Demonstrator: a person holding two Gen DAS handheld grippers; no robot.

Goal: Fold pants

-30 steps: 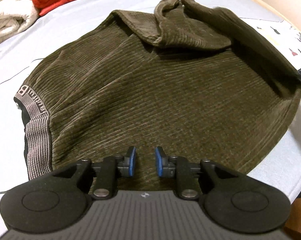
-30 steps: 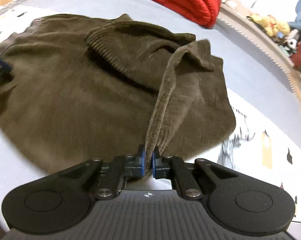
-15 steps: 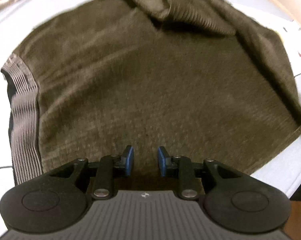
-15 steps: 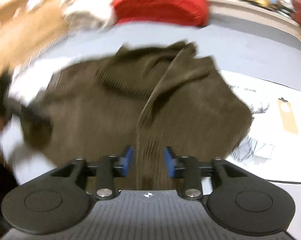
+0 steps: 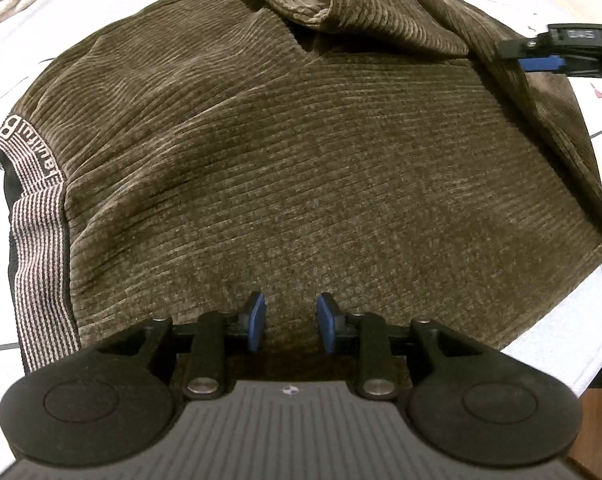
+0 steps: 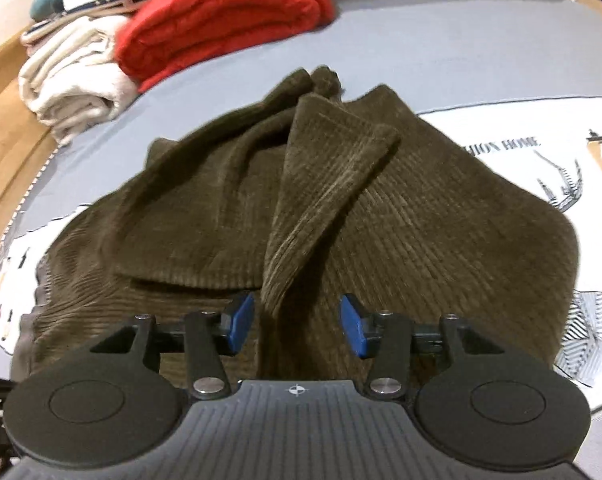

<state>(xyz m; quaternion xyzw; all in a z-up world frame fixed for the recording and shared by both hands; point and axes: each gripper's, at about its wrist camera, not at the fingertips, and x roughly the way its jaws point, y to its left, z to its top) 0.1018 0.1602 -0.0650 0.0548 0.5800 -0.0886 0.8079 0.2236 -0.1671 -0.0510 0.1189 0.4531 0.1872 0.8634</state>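
Striped waistband [image 5: 41, 240] left view only; red blanket [image 6: 221, 20] right view.

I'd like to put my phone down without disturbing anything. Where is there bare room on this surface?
Bare grey sheet lies between the brown pants and the red blanket. A printed white cloth right of the pants is also free. The far-left corner is crowded with the cream blanket.

The left wrist view looks down from close above the near edge of the pants [image 5: 301, 152], facing across them toward the right gripper [image 5: 541, 63] at its far right. The right wrist view looks over the same pants [image 6: 341, 216] toward the red blanket [image 6: 221, 20]. Both share the folded leg.
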